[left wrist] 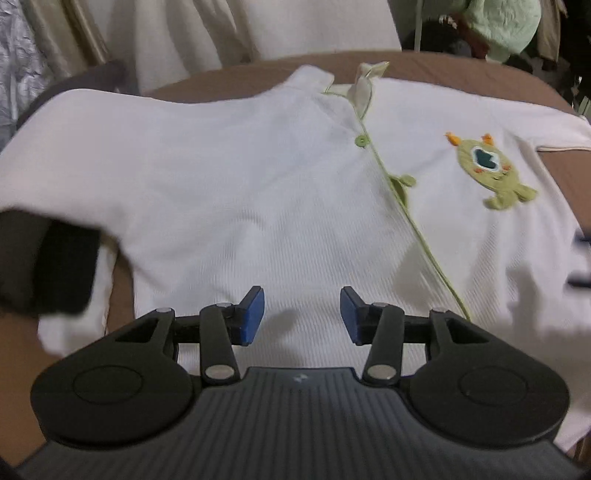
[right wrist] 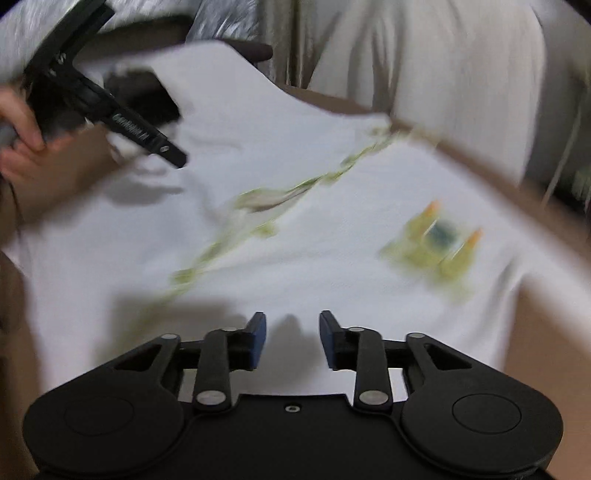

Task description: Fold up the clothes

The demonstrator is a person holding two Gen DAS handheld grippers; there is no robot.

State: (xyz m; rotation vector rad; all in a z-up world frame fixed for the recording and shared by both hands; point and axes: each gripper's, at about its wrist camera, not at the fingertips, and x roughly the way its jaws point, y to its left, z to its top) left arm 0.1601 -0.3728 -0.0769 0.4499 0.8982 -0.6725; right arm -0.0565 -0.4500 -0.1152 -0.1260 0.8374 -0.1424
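Note:
A small white shirt lies spread, front up, on a brown surface. It has green piping, a green button and a green monster patch. My left gripper hovers open over the shirt's lower body, its blue pads apart and holding nothing. In the right wrist view the same shirt is blurred by motion. My right gripper stands open above the hem with nothing between its fingers. The left gripper's body shows at upper left, held by a hand.
Pale curtains hang behind the brown surface. A dark object sits at the left by the shirt's sleeve. Green and dark clutter lies at the back right. A brown edge curves along the right.

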